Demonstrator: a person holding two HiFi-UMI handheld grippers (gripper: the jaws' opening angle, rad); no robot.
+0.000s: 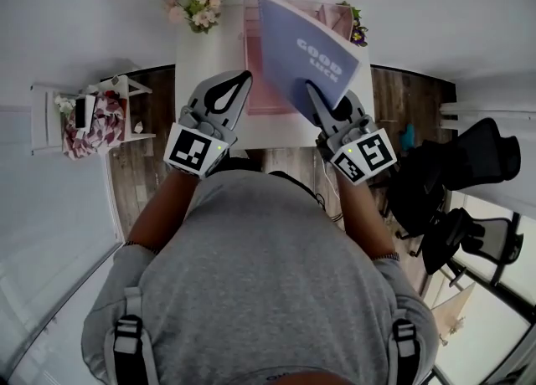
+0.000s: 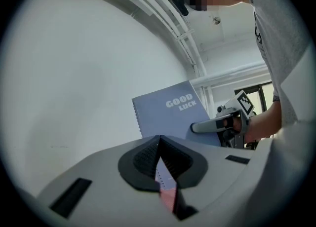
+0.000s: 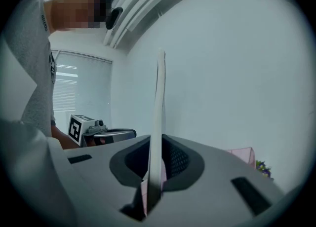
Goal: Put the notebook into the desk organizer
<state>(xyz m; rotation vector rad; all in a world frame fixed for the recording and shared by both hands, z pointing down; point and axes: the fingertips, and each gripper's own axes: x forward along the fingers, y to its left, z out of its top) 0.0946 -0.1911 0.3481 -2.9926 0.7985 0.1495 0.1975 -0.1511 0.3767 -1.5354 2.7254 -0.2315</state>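
The right gripper [image 1: 316, 99] is clenched on the near edge of the notebook [image 1: 306, 53], which stands upright between its fingers, probably so it can slide into a slot edge-first. The left gripper [image 1: 228, 90], near it, is closed on nothing. Beyond both fingertips sits the pink desk organizer [image 1: 261, 65] on the white desk [image 1: 201, 74]; the notebook is not yet inside.

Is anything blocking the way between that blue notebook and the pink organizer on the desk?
Nothing visible does. The right gripper holds the notebook near the desk organizer; the left gripper is off to its side, and the flowers stand at the desk's corners.
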